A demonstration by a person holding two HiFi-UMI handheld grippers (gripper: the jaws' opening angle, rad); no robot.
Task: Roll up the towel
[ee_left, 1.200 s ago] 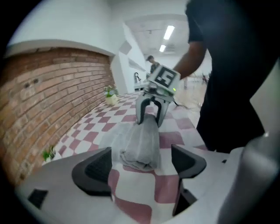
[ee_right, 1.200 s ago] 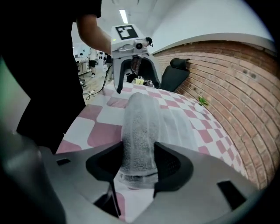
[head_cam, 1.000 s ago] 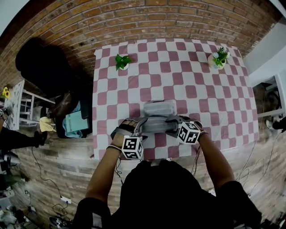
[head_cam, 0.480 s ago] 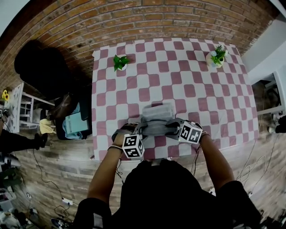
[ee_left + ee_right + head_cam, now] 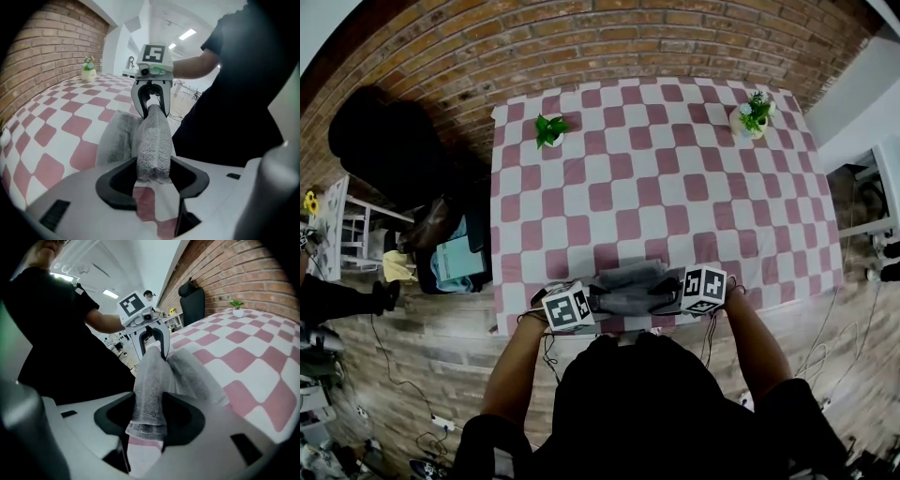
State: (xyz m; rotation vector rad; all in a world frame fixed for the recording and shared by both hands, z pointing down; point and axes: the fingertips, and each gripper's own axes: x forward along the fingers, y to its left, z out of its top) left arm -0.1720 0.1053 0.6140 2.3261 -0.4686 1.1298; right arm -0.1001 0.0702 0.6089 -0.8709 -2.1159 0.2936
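Your grey towel (image 5: 628, 287) lies at the near edge of the table (image 5: 517, 281), directly in front of your body. It is gathered into a thick, loose fold and it spans from one gripper to the other.

The left gripper (image 5: 152, 169) holds the left end of the towel. In the left gripper view the terry cloth stands between the two jaws, and both jaws press on it. These jaws have just been closing, with the towel between them.

The right gripper (image 5: 149, 416) pinches the right end in the same way. In the right gripper view a narrow bundle of the cloth is squeezed between its jaws, which have also just been closing on the towel. Each gripper view shows the other gripper at the far end of the fold, so they face each other.

Under the towel is a pink and white checked cloth (image 5: 656, 169) that covers the table. Two small potted plants (image 5: 553, 129) stand near the far corners, well apart from the towel. Beyond the table is a brick wall (image 5: 628, 37), and a dark chair (image 5: 384, 141) stands to your left of the table.
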